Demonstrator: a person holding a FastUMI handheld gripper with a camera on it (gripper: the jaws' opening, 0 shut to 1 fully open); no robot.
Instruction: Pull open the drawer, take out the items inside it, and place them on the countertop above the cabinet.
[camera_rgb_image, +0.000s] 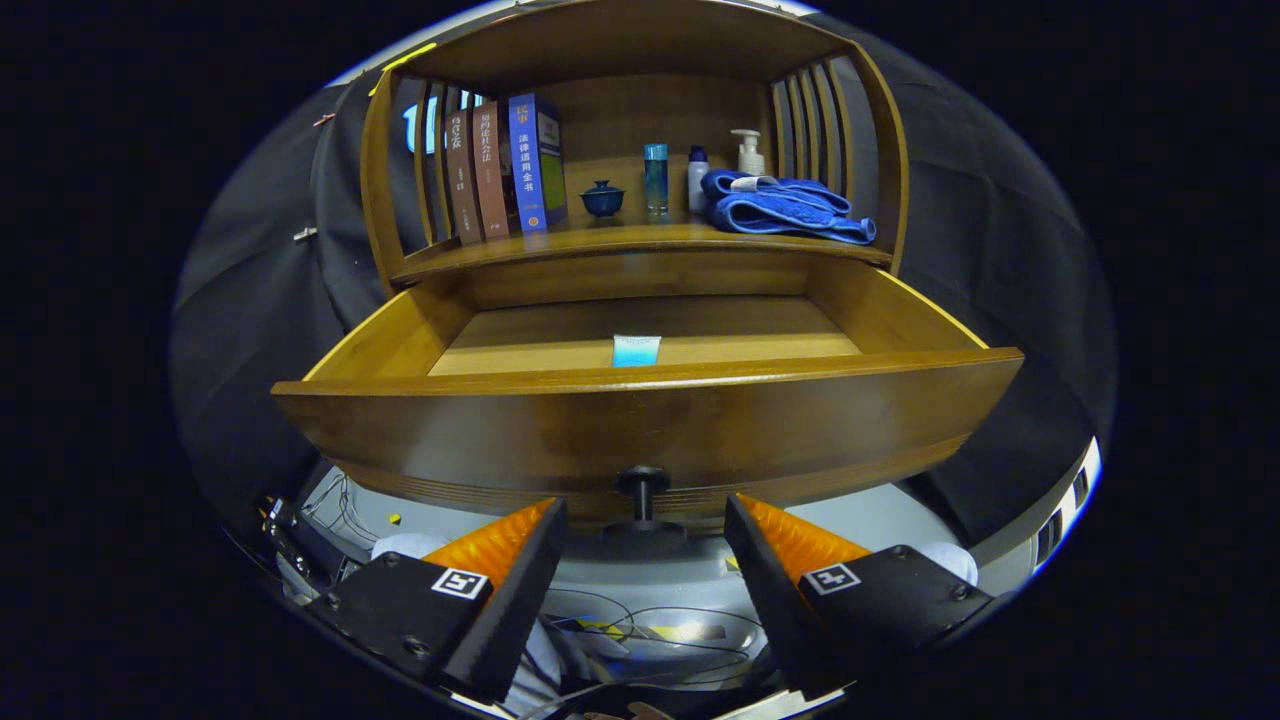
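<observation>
One wooden cabinet (640, 60) takes up most of the scene, and its countertop (640, 238) already carries a row of books (505, 165), a small blue lidded cup (602, 198), a slim blue bottle (655, 178), a white bottle (697, 178), a pump bottle (748, 152) and a folded blue towel (785, 208). Below it the drawer (640, 420) stands pulled well out, its front panel wide and close to the camera, with a dark knob (642, 487) at the middle of that panel. On the drawer floor, just behind the front wall, lies a small blue-and-white item (636, 350), possibly a tube or sachet; its lower end is hidden by the wall, and I see no other item inside.

The gripper (645, 530) has its fingers spread wide apart, holding nothing, with the knob between and just ahead of the tips.

So the pull looks finished and the picking remains. The main risk, as I judge it, is the reach: the item sits tight against the front wall, so a descent from this side could knock a finger on the rim or nudge the drawer shut. It also lies flat, so the fingers may slide over it or push it deeper instead of pinching it. Placing it could topple the bottles if set among them.
</observation>
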